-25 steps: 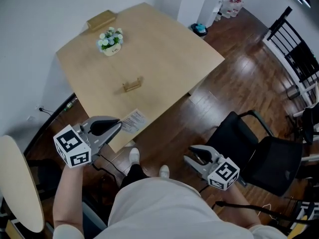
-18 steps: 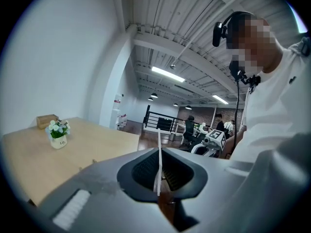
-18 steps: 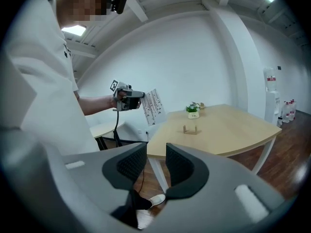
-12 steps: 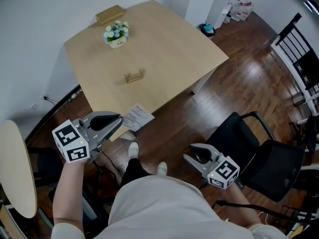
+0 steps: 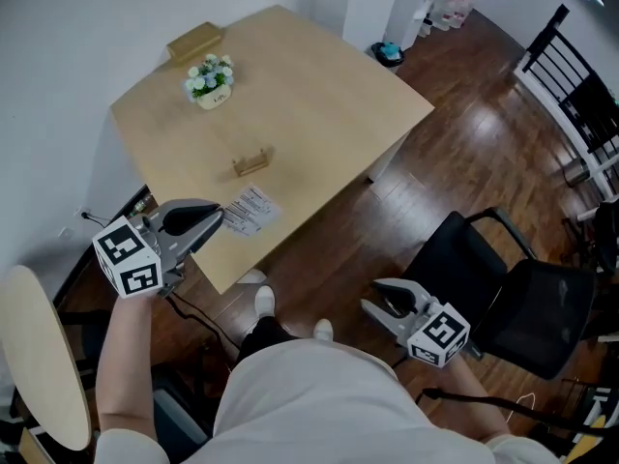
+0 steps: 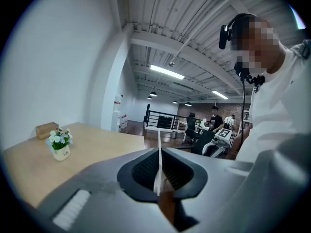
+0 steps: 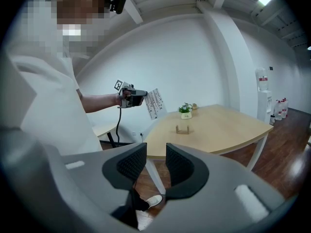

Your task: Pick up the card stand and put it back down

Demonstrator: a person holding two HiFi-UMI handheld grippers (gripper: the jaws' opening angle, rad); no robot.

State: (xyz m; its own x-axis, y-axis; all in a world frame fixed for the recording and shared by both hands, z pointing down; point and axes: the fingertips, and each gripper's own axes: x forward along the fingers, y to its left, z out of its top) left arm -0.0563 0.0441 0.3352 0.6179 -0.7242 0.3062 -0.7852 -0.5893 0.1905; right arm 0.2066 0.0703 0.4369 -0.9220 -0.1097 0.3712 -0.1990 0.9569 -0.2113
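While left gripper [image 5: 219,217] clamps card [image 5: 250,211], pot [image 5: 215,100] holds flowers [image 5: 210,72].

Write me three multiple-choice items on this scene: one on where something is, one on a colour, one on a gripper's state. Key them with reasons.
1. Where is the card stand?
A. On the table, nearer the person than the flower pot
B. On the chair seat
C. Between the right gripper's fingers

2. What colour is the chair on the person's right?
A. White
B. Black
C. Red

3. What state is the left gripper in?
A. Open and empty
B. Shut on the card
C. Shut on the card stand

Key: 1 A, the head view shows the stand alone on the tabletop, below the pot. 2 B, its seat and back are black. 3 B, the left gripper view shows the thin card edge pinched between closed fingers.
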